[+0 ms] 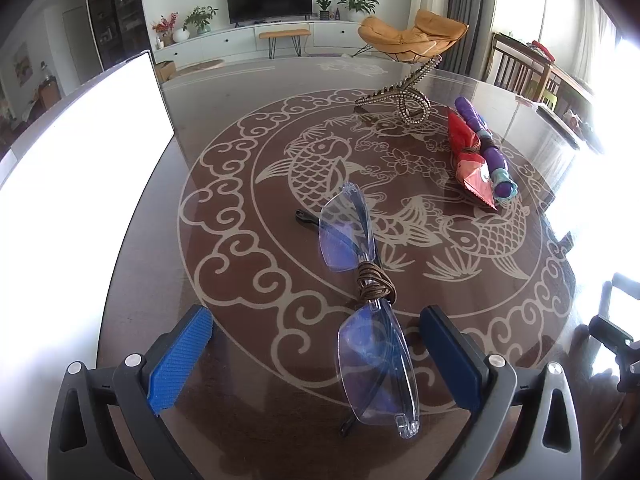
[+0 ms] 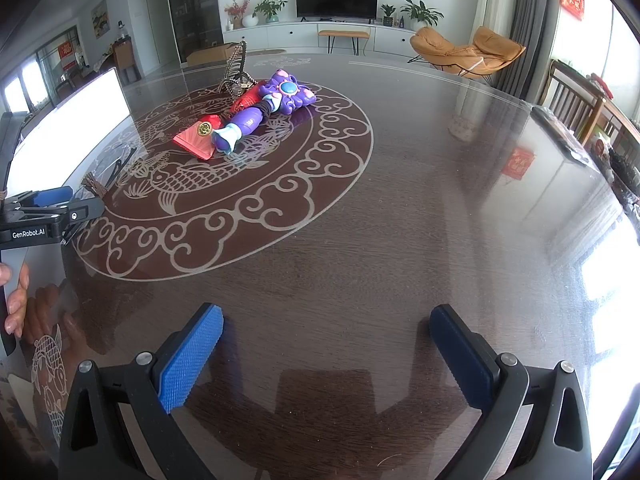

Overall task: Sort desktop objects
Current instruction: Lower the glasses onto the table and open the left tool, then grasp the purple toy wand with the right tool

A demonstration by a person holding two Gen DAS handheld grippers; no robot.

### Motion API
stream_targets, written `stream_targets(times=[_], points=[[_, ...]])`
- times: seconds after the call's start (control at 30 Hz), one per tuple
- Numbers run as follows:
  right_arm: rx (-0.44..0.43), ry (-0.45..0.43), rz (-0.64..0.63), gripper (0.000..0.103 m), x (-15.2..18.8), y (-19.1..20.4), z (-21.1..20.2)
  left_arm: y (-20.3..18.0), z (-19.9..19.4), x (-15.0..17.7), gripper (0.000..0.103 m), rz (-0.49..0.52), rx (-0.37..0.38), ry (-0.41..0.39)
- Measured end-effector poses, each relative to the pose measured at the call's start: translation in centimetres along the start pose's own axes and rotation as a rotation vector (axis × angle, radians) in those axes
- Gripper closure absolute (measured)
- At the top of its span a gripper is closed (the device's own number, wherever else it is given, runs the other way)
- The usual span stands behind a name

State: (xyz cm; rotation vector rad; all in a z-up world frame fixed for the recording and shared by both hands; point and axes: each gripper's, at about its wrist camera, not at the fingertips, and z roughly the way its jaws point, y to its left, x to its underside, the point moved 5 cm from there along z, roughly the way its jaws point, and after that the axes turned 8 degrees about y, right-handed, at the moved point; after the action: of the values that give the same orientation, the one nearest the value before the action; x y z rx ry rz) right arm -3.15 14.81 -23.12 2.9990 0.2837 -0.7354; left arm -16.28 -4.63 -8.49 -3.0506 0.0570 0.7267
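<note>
Clear glasses (image 1: 366,312) lie on the worktop (image 1: 248,380) between my left tool's (image 1: 316,356) spread jaws, untouched, right tool (image 2: 326,356) spread and empty, toy (image 1: 486,152), red packet (image 1: 466,160), clip (image 1: 404,92) still unsorted.

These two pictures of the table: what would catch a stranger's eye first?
Probably the clear glasses, bound at the bridge with a brown hair tie and lying between the open blue pads of the left gripper. Next, the purple toy beside a red packet near the middle of the dark table, on its pale carp-and-cloud pattern. The right gripper stands open over bare tabletop.
</note>
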Motion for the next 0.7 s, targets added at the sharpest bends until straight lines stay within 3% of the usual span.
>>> stream_targets(times=[0.53, 0.63, 0.7], points=[[-0.005, -0.001, 0.001, 0.000, 0.0, -0.1, 0.0, -0.1, -0.1, 0.1, 0.000, 0.000, 0.002, -0.001], [-0.054, -0.009, 0.064, 0.000, -1.3, -0.9, 0.1, -0.1, -0.1, 0.1, 0.000, 0.000, 0.002, 0.000], [-0.114, -0.019, 0.155, 0.009, -3.4, -1.9, 0.1, -0.1, -0.1, 0.1, 0.000, 0.000, 0.002, -0.001]])
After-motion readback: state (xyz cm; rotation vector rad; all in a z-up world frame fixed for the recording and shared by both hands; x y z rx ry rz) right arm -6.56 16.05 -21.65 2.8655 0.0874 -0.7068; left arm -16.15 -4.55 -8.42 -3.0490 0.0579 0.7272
